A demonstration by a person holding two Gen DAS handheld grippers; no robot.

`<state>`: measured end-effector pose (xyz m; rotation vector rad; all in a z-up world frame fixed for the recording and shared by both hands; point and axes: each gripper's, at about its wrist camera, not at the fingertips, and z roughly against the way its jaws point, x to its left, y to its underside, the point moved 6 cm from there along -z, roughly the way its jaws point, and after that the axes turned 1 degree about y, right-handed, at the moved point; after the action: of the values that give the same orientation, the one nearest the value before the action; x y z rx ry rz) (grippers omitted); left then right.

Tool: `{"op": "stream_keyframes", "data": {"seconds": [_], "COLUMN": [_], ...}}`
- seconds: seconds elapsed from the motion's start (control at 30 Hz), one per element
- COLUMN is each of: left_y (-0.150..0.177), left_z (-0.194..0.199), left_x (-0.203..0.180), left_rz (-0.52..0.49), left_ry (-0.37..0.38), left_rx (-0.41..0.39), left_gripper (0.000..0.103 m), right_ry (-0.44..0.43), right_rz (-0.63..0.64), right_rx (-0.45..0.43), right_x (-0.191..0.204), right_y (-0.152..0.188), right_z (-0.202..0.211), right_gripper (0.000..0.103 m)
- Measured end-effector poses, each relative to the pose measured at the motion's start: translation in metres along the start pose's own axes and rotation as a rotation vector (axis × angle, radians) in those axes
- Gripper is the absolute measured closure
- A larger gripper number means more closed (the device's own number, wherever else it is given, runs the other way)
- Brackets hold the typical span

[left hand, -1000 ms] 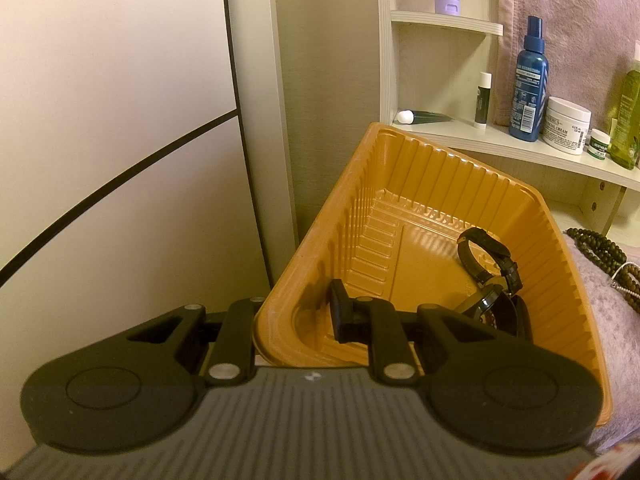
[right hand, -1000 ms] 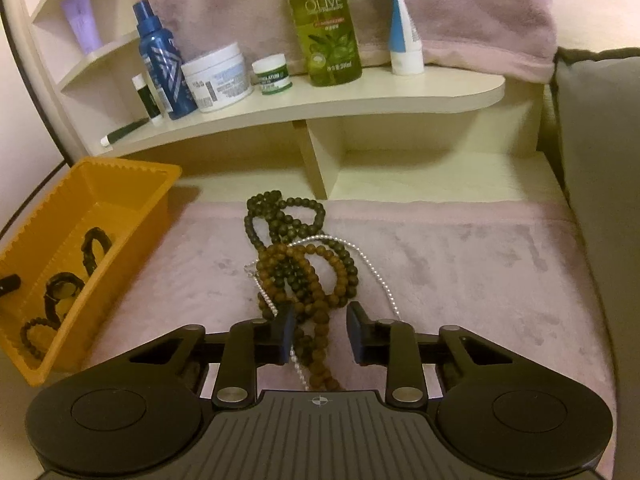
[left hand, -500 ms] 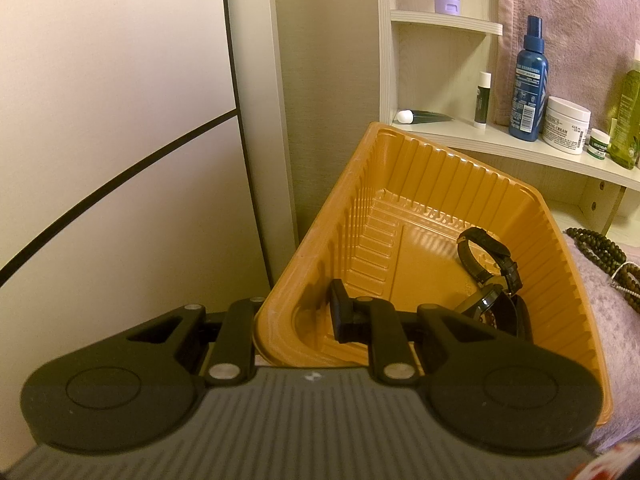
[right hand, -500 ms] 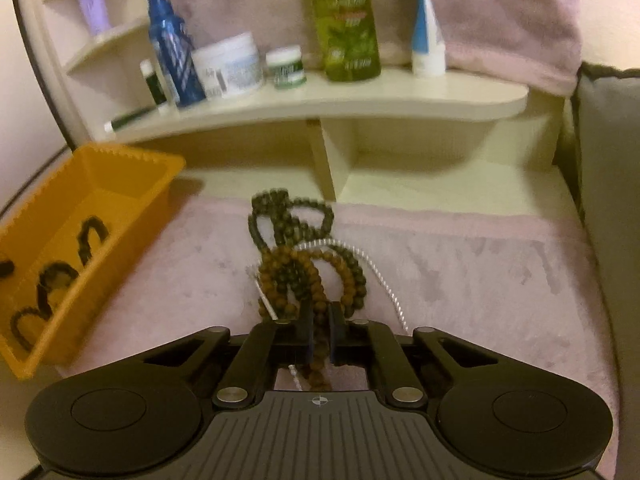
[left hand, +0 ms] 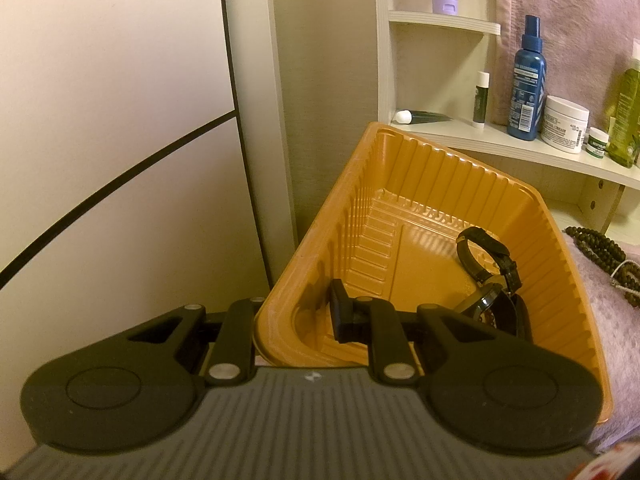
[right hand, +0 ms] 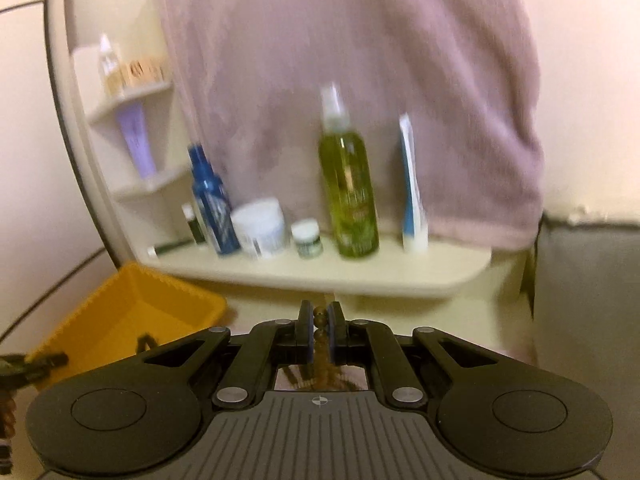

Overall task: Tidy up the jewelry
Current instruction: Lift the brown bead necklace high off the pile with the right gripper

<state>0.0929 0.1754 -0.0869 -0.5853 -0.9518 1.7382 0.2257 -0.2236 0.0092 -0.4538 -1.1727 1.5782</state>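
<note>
My left gripper [left hand: 296, 316] is shut on the near wall of the orange ribbed tray [left hand: 440, 184], one finger outside and one inside. Black watches and a bracelet [left hand: 488, 264] lie in the tray's right half. Dark bead strands [left hand: 596, 240] rest on the pink towel [left hand: 616, 320] to the tray's right. In the blurred right wrist view, my right gripper [right hand: 320, 316] is shut on a brown bead necklace [right hand: 320, 364], lifted off the towel. The necklace hangs down behind the fingers. The tray [right hand: 132, 308] sits below and to the left.
A cream shelf [right hand: 320, 276] holds a blue spray bottle [right hand: 210, 208], a white jar [right hand: 260, 232], a small pot [right hand: 306, 240], a green bottle [right hand: 348, 200] and a tube [right hand: 412, 188]. A pink towel [right hand: 360, 60] hangs behind. A grey cushion [right hand: 588, 292] is on the right.
The right gripper closed on the brown bead necklace and rose with it, tipping up toward the shelf. The left gripper and the tray have not moved.
</note>
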Motion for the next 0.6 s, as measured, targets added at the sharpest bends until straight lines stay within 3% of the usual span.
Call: {"op": "stream_keyframes", "data": {"seconds": [0.33,0.6], "left_y": [0.0,-0.001], "left_z": [0.001,0.001], "left_x": [-0.001,-0.001], "left_rz": [-0.005,-0.005], "left_ry": [0.0,0.0], "left_rx": [-0.004,-0.003], "left_gripper": [0.086,0.086], "right_ry": [-0.037,-0.062], "right_rz": [0.001,0.012], "right_rx": [-0.109,-0.125], "right_x": [0.015,0.026], "right_y": [-0.037,-0.054], "right_z": [0.034,0.044], "right_gripper": [0.096,0.096]}}
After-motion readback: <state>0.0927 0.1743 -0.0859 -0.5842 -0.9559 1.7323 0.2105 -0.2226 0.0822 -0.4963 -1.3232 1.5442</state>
